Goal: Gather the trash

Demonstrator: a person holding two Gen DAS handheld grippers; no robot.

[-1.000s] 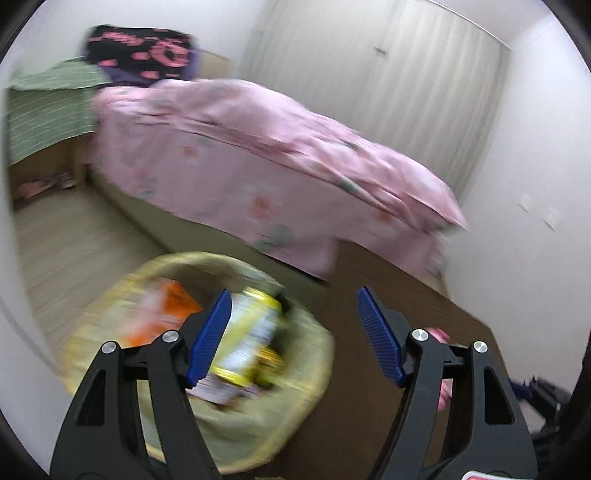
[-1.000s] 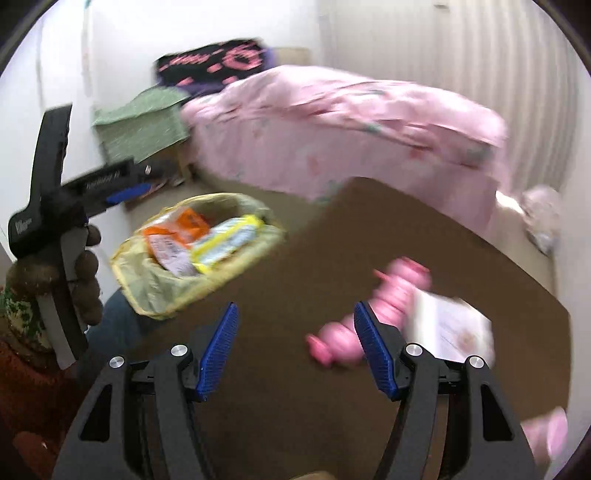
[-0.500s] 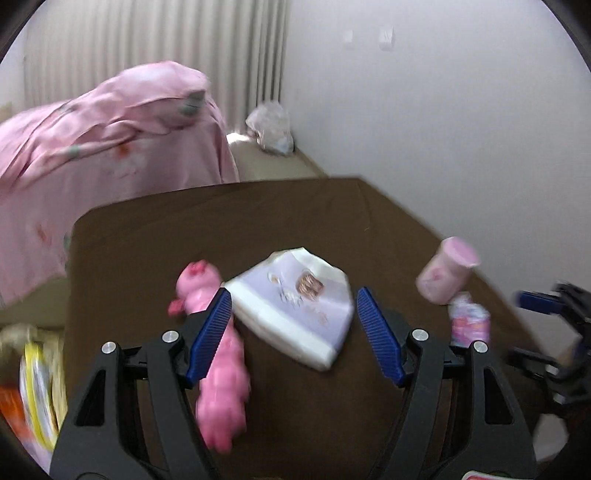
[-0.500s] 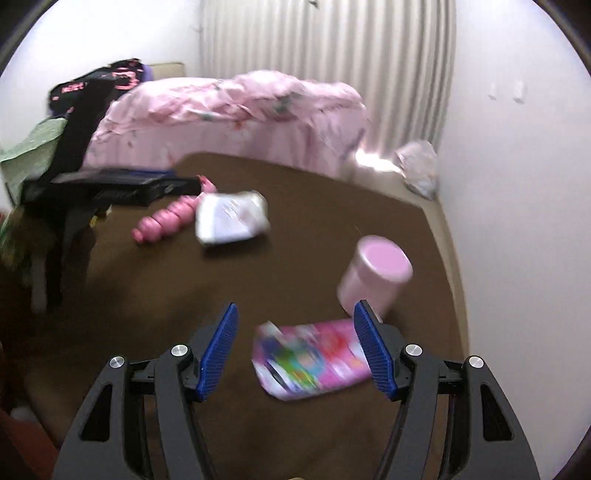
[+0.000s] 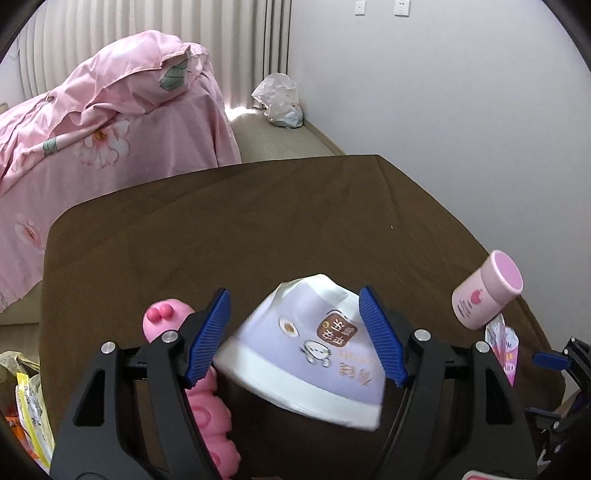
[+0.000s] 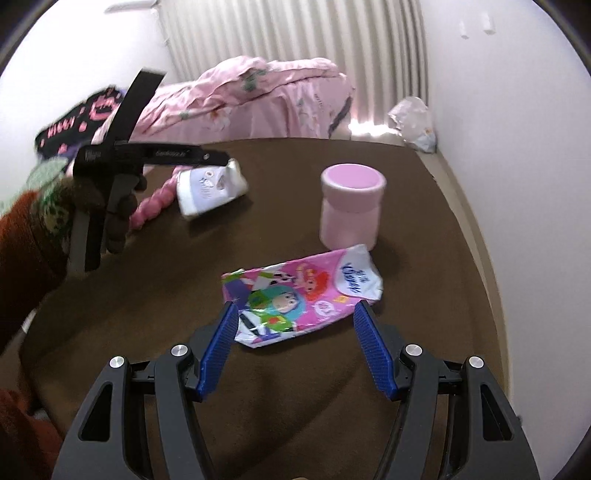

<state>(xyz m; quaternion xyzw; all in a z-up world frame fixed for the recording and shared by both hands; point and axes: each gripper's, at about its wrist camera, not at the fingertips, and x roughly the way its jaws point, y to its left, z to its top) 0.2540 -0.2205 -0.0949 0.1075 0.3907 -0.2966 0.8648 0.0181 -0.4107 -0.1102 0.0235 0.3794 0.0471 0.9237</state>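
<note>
Left wrist view. A bag [image 5: 26, 410] holding yellow and orange wrappers is seen at the lower left edge, beside the table. The left gripper [image 5: 295, 332] is held with jaws apart over a white and lilac tissue pack [image 5: 306, 354], which lies between the blue pads without visible contact. A pink caterpillar toy [image 5: 207, 417] lies just beside the pack, partly hidden by the left finger. A pink lidded jar [image 5: 487, 295] stands near the right table edge; its contents are not visible. A pink wrapper [image 5: 504, 347] lies beside it. All rest on a brown table [image 5: 258, 229]. A bed with a pink floral cover [image 5: 110, 122], a white curtain [image 5: 147, 29], a white wall and a crumpled plastic bag [image 5: 280, 99] on the floor are recorded behind.

Right wrist view. The right gripper [image 6: 295, 345] is held with jaws apart, the near end of the cartoon-printed wrapper [image 6: 299, 299] lying between the fingertips. The jar [image 6: 351, 206] stands just beyond it, closed. The left gripper [image 6: 147, 155], in a gloved hand [image 6: 110, 210], is poised at the tissue pack [image 6: 210, 188].
</note>
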